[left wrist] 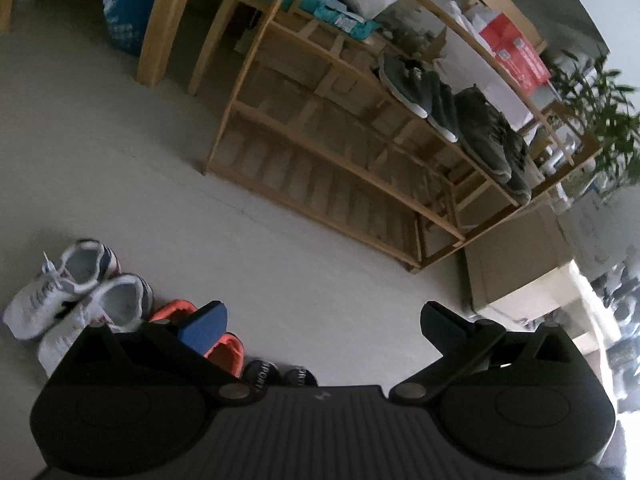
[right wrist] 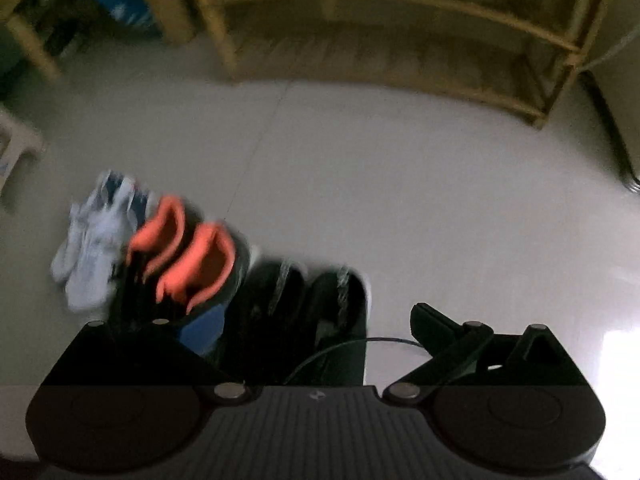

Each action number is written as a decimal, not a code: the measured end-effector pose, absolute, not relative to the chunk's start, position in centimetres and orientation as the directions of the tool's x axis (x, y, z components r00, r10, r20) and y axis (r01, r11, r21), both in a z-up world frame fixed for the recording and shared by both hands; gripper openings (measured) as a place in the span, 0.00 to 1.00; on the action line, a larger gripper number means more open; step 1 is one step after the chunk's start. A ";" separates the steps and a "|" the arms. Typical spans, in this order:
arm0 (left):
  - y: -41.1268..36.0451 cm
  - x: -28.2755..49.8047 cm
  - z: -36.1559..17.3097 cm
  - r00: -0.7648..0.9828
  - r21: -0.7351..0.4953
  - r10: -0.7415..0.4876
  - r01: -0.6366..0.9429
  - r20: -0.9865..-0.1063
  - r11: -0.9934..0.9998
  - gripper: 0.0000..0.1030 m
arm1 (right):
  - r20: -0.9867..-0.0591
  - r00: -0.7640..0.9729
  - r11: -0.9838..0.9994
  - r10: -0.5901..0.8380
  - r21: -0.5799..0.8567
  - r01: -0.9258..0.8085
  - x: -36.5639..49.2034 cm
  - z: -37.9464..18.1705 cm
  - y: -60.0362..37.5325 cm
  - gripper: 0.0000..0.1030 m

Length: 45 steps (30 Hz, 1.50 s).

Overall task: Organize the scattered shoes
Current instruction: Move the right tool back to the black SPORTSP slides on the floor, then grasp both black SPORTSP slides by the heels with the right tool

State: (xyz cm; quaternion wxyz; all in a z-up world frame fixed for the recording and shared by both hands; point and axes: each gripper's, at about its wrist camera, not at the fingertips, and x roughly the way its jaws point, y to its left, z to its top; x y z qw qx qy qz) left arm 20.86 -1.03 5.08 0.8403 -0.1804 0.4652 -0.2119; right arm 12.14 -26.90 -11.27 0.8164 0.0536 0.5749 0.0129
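On the floor at lower left lie a pair of white sneakers (left wrist: 76,292), a pair of orange-lined shoes (left wrist: 224,350) and two black shoes (left wrist: 260,376), lined up side by side. My left gripper (left wrist: 324,320) hangs open above them, holding nothing. A wooden shoe rack (left wrist: 340,148) stands beyond, with several dark sneakers (left wrist: 452,108) on an upper shelf. In the blurred right wrist view, white sneakers (right wrist: 94,240), orange-lined shoes (right wrist: 192,256) and black shoes (right wrist: 312,312) sit just ahead of my right gripper (right wrist: 312,320), which is open and empty over the black pair.
Cardboard boxes (left wrist: 516,256) stand right of the rack, with a green plant (left wrist: 600,120) behind. A blue bag (left wrist: 124,8) and wooden table legs (left wrist: 160,32) are at the back left. A white stool (right wrist: 16,148) sits at the far left. Bare floor (right wrist: 400,184) lies before the rack.
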 end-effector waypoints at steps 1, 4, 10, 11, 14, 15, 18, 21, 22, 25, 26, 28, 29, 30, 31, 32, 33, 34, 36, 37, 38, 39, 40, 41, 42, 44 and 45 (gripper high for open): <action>-1.0 20.9 5.1 0.475 -0.504 -0.527 0.186 -0.705 0.843 1.00 | -0.939 0.330 0.994 0.093 0.105 0.019 12.2 -11.6 -26.6 0.99; -1.1 21.1 5.2 0.469 -0.516 -0.535 0.181 -0.703 0.837 1.00 | -0.944 0.320 0.996 0.084 0.092 0.010 12.5 -11.9 -26.2 0.99; -1.3 21.4 5.6 0.468 -0.518 -0.541 0.192 -0.698 0.834 1.00 | -0.947 0.314 0.997 0.073 0.073 -0.011 13.8 -11.5 -25.9 0.99; -1.3 21.4 5.7 0.470 -0.517 -0.541 0.193 -0.697 0.834 1.00 | -0.947 0.314 0.998 0.070 0.068 -0.020 14.1 -11.5 -26.0 0.99; -1.3 21.5 5.9 0.467 -0.535 -0.548 0.176 -0.693 0.826 1.00 | -0.951 0.299 0.997 0.076 0.071 -0.028 14.7 -12.2 -26.2 0.99; -1.4 21.7 5.9 0.463 -0.546 -0.554 0.168 -0.691 0.821 1.00 | -0.954 0.286 0.996 0.091 0.086 -0.032 15.0 -12.7 -26.3 0.99; -2.3 22.0 6.3 0.453 -0.573 -0.578 0.165 -0.679 0.803 1.00 | -0.961 0.240 0.990 0.139 0.138 -0.019 15.8 -14.7 -26.9 0.99; -4.0 21.7 6.8 0.442 -0.552 -0.586 0.218 -0.679 0.805 1.00 | -0.964 0.216 0.985 0.155 0.167 0.040 16.5 -17.1 -27.4 0.99; -4.3 21.6 6.9 0.435 -0.550 -0.591 0.231 -0.680 0.803 1.00 | -0.965 0.203 0.981 0.164 0.182 0.074 16.8 -18.1 -27.7 0.99; -4.7 21.3 6.6 0.414 -0.555 -0.600 0.239 -0.684 0.797 1.00 | -0.961 0.173 0.957 0.215 0.242 0.160 17.3 -20.7 -28.4 0.99; -4.7 21.2 6.5 0.409 -0.556 -0.601 0.237 -0.687 0.797 1.00 | -0.960 0.170 0.953 0.224 0.252 0.171 17.4 -21.2 -28.5 0.99; -4.6 21.2 6.4 0.408 -0.555 -0.598 0.234 -0.690 0.799 1.00 | -0.953 0.171 0.942 0.250 0.280 0.186 17.9 -22.3 -28.5 0.99; -4.4 21.2 6.4 0.409 -0.554 -0.596 0.230 -0.691 0.800 1.00 | -0.951 0.172 0.939 0.258 0.288 0.187 18.0 -22.6 -28.5 0.99; -4.2 21.2 6.3 0.411 -0.554 -0.593 0.224 -0.692 0.802 1.00 | -0.949 0.172 0.937 0.264 0.295 0.189 18.3 -23.0 -28.4 0.97; -4.0 21.3 6.3 0.413 -0.553 -0.590 0.219 -0.694 0.804 1.00 | -0.947 0.170 0.934 0.272 0.302 0.191 18.6 -23.5 -28.4 0.94; -3.7 21.3 6.2 0.415 -0.553 -0.587 0.214 -0.695 0.805 1.00 | -0.947 0.168 0.933 0.273 0.303 0.193 18.7 -23.8 -28.3 0.92; -3.4 21.4 6.1 0.418 -0.553 -0.584 0.208 -0.696 0.807 1.00 | -0.949 0.157 0.934 0.273 0.301 0.193 18.8 -24.4 -28.2 0.88; -3.2 21.5 6.1 0.420 -0.552 -0.582 0.204 -0.697 0.808 1.00 | -0.952 0.139 0.934 0.274 0.298 0.198 18.9 -25.1 -28.1 0.86; -2.7 21.6 5.9 0.421 -0.553 -0.578 0.194 -0.699 0.810 1.00 | -0.953 0.120 0.929 0.279 0.299 0.219 18.8 -26.2 -28.0 0.81; -2.6 21.7 5.8 0.421 -0.554 -0.577 0.191 -0.700 0.811 1.00 | -0.953 0.112 0.924 0.282 0.301 0.237 18.7 -26.8 -28.0 0.77; -2.4 21.7 5.8 0.420 -0.554 -0.576 0.188 -0.701 0.811 1.00 | -0.953 0.104 0.918 0.285 0.303 0.255 18.6 -27.5 -28.0 0.75; -2.3 21.7 5.7 0.419 -0.554 -0.575 0.185 -0.702 0.811 1.00 | -0.954 0.108 0.914 0.278 0.298 0.275 18.5 -27.9 -28.0 0.70; -2.2 21.7 5.6 0.418 -0.553 -0.574 0.183 -0.704 0.813 1.00 | -0.957 0.117 0.910 0.267 0.290 0.298 18.4 -28.3 -27.9 0.63; -2.1 21.8 5.6 0.416 -0.554 -0.574 0.182 -0.705 0.813 1.00 | -0.962 0.117 0.910 0.247 0.272 0.314 18.3 -28.6 -27.8 0.60; -2.1 21.8 5.5 0.414 -0.555 -0.575 0.182 -0.705 0.812 1.00 | -0.968 0.113 0.911 0.223 0.249 0.328 18.2 -28.8 -27.7 0.52; -2.1 21.8 5.5 0.409 -0.557 -0.579 0.185 -0.705 0.809 1.00 | -0.978 0.104 0.913 0.178 0.204 0.355 18.1 -29.2 -27.5 0.37; -2.2 21.8 5.5 0.408 -0.557 -0.580 0.187 -0.705 0.809 1.00 | -0.979 0.107 0.908 0.173 0.201 0.368 18.0 -29.3 -27.5 0.35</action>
